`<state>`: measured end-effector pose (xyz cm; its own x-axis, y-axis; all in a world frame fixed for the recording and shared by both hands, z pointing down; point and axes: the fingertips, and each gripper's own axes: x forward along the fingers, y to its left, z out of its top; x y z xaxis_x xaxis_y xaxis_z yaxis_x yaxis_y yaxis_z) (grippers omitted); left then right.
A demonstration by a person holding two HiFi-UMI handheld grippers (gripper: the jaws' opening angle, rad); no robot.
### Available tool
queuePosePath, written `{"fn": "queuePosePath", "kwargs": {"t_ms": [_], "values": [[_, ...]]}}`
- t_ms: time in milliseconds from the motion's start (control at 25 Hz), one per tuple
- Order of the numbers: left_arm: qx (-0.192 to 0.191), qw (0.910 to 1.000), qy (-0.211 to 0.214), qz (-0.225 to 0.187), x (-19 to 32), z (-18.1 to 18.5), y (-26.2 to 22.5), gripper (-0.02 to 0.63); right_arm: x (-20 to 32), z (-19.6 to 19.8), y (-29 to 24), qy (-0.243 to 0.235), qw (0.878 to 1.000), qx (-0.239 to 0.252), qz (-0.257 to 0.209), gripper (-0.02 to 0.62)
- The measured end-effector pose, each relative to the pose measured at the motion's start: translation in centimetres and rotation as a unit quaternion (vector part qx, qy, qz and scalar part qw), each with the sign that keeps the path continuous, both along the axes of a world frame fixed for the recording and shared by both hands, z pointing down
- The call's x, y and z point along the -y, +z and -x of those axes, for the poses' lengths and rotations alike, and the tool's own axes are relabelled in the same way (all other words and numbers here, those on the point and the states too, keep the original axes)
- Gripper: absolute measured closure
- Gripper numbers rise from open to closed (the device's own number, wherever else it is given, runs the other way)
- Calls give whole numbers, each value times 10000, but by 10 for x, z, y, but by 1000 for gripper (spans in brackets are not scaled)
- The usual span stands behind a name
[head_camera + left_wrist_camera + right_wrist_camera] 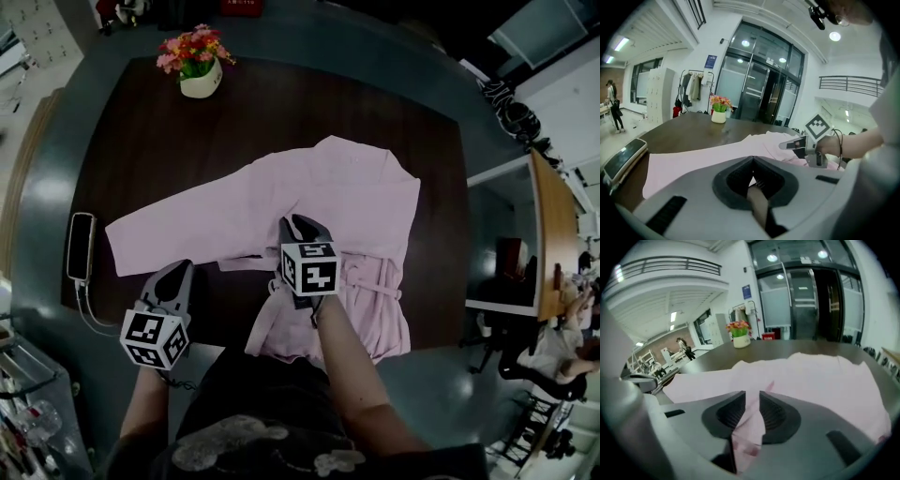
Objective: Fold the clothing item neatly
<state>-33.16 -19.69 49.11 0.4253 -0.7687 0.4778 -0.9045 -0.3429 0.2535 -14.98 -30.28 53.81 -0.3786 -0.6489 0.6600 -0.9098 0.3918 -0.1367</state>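
The left hand-held gripper has its jaws fully together with nothing between them. It sits at the near left of the dark brown wooden table, tips just beside the sleeve's near edge. At the table's left edge lies a slim black device with a white cable. A white pot of pink and red flowers stands far left. The pale pink long-sleeved cloth garment lies spread across the table's centre, one sleeve stretched left. The right hand-held gripper, near centre, is nearly closed, pinching a fold of that garment.
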Motion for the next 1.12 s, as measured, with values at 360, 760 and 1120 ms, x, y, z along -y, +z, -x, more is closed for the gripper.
{"fn": "queuePosePath", "kwargs": {"t_ms": [360,760,1120], "values": [[172,9991,-374,80,-37,1,1,595,12,11,28,-379,9906,782,1052,480],[35,9994,-355,-10,-32,31,0,595,15,18,-5,-343,9974,350,526,479],[-173,9997,143,3,-9,83,3,595,43,22,12,186,9881,921,1215,537]]}}
